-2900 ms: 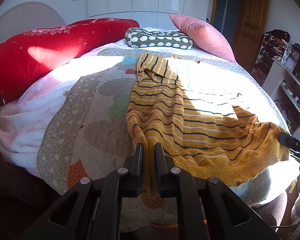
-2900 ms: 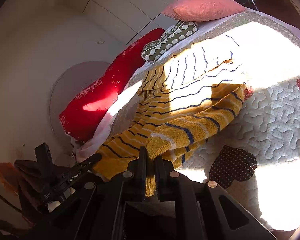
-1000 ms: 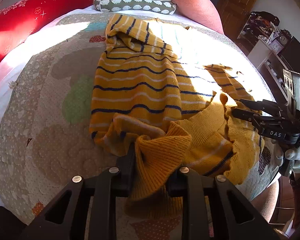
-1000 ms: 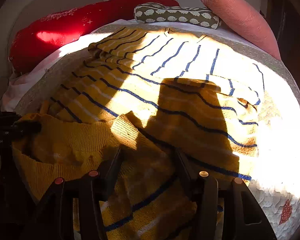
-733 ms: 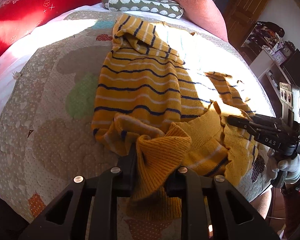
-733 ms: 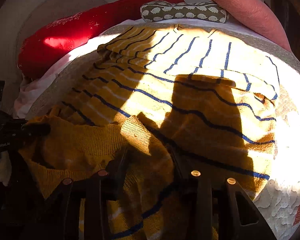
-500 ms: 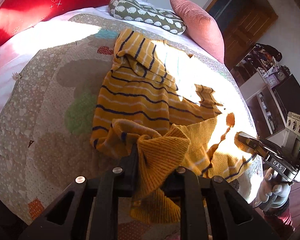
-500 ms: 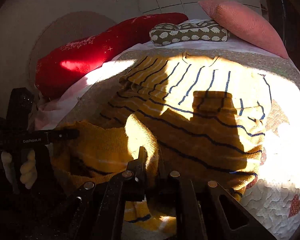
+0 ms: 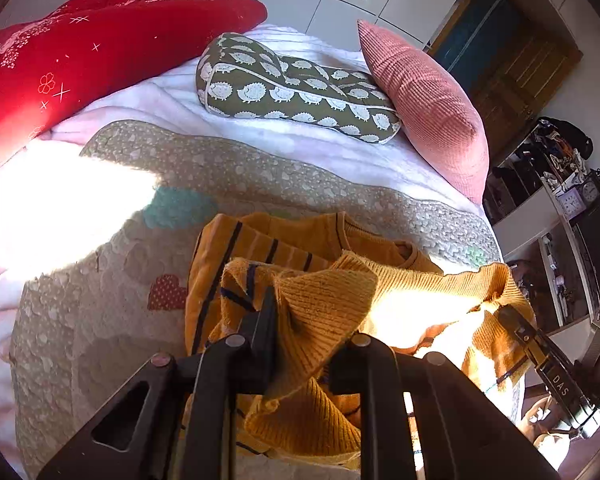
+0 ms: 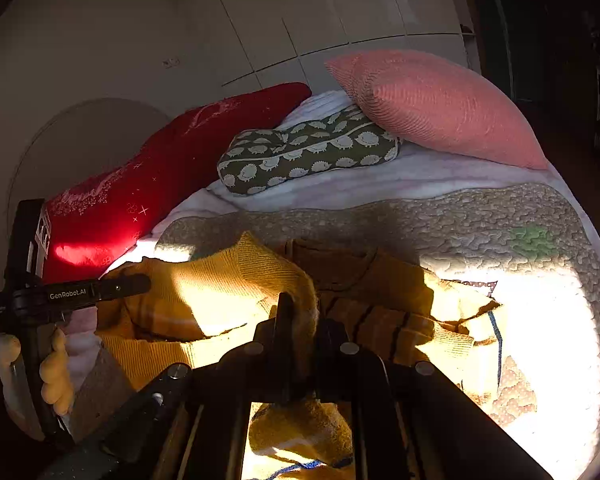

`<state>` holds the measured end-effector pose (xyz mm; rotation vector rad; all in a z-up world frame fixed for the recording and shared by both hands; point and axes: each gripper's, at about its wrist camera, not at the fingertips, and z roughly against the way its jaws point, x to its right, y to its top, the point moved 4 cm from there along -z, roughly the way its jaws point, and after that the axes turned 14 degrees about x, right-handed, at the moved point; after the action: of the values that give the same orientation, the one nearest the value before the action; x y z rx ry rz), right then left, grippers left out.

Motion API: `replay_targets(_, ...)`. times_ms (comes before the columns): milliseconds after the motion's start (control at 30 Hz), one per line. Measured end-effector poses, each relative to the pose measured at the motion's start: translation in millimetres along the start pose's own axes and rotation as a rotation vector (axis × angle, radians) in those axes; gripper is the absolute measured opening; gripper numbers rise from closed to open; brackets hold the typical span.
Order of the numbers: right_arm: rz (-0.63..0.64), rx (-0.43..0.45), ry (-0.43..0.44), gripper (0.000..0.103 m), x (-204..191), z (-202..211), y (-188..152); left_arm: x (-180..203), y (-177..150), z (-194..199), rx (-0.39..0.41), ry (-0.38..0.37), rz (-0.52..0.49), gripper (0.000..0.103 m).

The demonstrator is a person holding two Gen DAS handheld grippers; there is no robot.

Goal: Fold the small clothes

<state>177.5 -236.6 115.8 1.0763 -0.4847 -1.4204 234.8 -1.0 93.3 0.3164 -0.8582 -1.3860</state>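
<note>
Your left gripper (image 9: 304,328) bites a bunched corner of the mustard-yellow striped knit sweater (image 9: 324,256), its jaws drawn narrow on the ribbed hem, which spills out below them. Your right gripper (image 10: 300,320) is likewise clamped on a fold of the same sweater, jaws nearly together with knit pinched between. The ribbed hem stretches between the two tools, lifted above the rest of the garment, which lies doubled over on the quilted patchwork bedspread (image 9: 100,280) toward the foot edge of the bed. The collar faces the head of the bed, navy stripes showing on the layer beneath.

Strong sun falls across the quilt and the raised knit. Behind the sweater, at the head of the bed, a green hedgehog-print bolster (image 9: 292,92) lies between a red embroidered cushion (image 9: 80,52) along the left edge and a pink ribbed pillow (image 9: 424,108) leaning at the right corner. White wardrobe doors (image 10: 332,24) back the scene, and a cluttered shelf unit (image 9: 556,184) stands off the bed's right edge.
</note>
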Motion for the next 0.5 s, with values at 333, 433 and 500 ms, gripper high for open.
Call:
replay_targets(333, -0.030, -0.177, -0.352, 0.016, 104.5, -110.6, -15.0, -26.3, 32.5, -92.6, -0.065, 0.055, 0.144, 0.023)
replay_targets(433, 0.039, -0.158, -0.393, 0.023, 111.5, -99.5, -11.5, -37.9, 31.7, -79.3, -0.051, 0.036, 0.137, 0.034)
replay_targets(500, 0.069, -0.108, -0.406, 0.025, 105.8, -80.4, -0.6, -44.9, 24.9, -64.8, -0.042, 0.051, 0.085, 0.038)
